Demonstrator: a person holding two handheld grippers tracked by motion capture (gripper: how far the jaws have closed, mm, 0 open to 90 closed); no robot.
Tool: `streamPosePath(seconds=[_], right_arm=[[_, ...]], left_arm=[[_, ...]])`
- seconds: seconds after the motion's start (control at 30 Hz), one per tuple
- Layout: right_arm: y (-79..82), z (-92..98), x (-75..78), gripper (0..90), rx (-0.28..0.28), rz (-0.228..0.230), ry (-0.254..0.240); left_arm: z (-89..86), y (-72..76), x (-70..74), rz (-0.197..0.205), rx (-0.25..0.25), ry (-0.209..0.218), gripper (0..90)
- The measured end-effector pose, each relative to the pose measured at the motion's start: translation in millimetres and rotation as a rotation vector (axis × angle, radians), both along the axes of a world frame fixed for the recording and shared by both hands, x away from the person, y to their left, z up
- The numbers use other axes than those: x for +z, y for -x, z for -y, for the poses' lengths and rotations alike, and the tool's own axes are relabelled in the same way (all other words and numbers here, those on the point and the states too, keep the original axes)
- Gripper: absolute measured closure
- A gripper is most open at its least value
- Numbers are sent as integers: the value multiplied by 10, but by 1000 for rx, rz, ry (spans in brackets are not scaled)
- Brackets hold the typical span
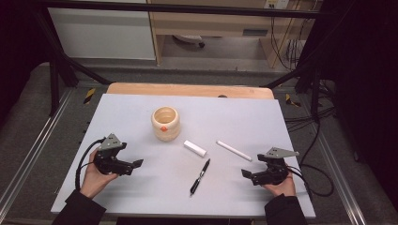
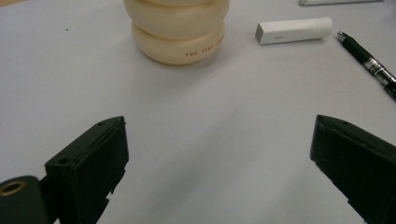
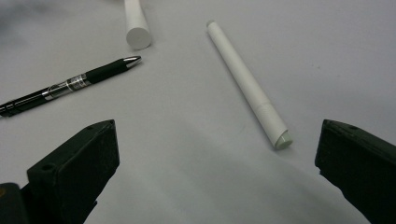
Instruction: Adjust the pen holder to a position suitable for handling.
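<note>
Both tongs (image 1: 139, 163) (image 1: 245, 174) gape wide, holding nothing; the cream pot's (image 1: 165, 123) inside looks bare.

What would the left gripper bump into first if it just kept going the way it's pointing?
Probably the cream ringed cup, ahead of the open left gripper; bare table lies between. It sits left of centre, so a miss is possible.

Pale grey table top (image 1: 136, 117), bare at its far left. Wooden board (image 1: 187, 89) protruding along its far edge. Black-and-yellow tape markers on the floor, far left (image 1: 89, 95) and far right (image 1: 291, 100). Grey carpet (image 1: 28, 117) on both sides, crossed by metal rails (image 1: 26, 157). Black frame strut (image 1: 55, 75), far left. White cabinet panel (image 1: 103, 33) and wooden shelf unit (image 1: 211, 23) beyond the table. Black cables (image 1: 324, 124) trailing at right.
</note>
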State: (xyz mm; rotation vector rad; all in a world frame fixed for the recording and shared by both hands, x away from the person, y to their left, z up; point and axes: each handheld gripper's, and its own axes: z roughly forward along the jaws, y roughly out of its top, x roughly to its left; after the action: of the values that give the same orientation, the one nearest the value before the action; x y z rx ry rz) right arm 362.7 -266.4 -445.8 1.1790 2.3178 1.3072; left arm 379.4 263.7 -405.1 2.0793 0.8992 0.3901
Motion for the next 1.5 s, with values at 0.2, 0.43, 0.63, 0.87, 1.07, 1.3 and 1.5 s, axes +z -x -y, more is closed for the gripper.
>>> streamPosePath(seconds=[0.2,0.43,0.63,0.87,1.07,1.3,1.5], right_arm=[[-3,1,-3,5,3,3,5],[-4,-1,-5,5,1,2,6],[-5,-1,-6,5,4,1,8],[-4,0,-6,5,4,-1,11],[-6,-4,-11,5,6,-2,13],[-6,-5,-12,5,8,-4,12],[-6,-4,-11,5,9,-3,12]], left_arm=[[86,-61,47,9,-5,0,44],[189,-113,103,20,-14,-1,43],[304,-183,160,28,-24,3,43],[428,-261,241,41,-40,-6,43],[550,-334,309,47,-53,-16,43],[670,-418,361,48,-64,-26,43],[756,-495,393,48,-66,-35,46]])
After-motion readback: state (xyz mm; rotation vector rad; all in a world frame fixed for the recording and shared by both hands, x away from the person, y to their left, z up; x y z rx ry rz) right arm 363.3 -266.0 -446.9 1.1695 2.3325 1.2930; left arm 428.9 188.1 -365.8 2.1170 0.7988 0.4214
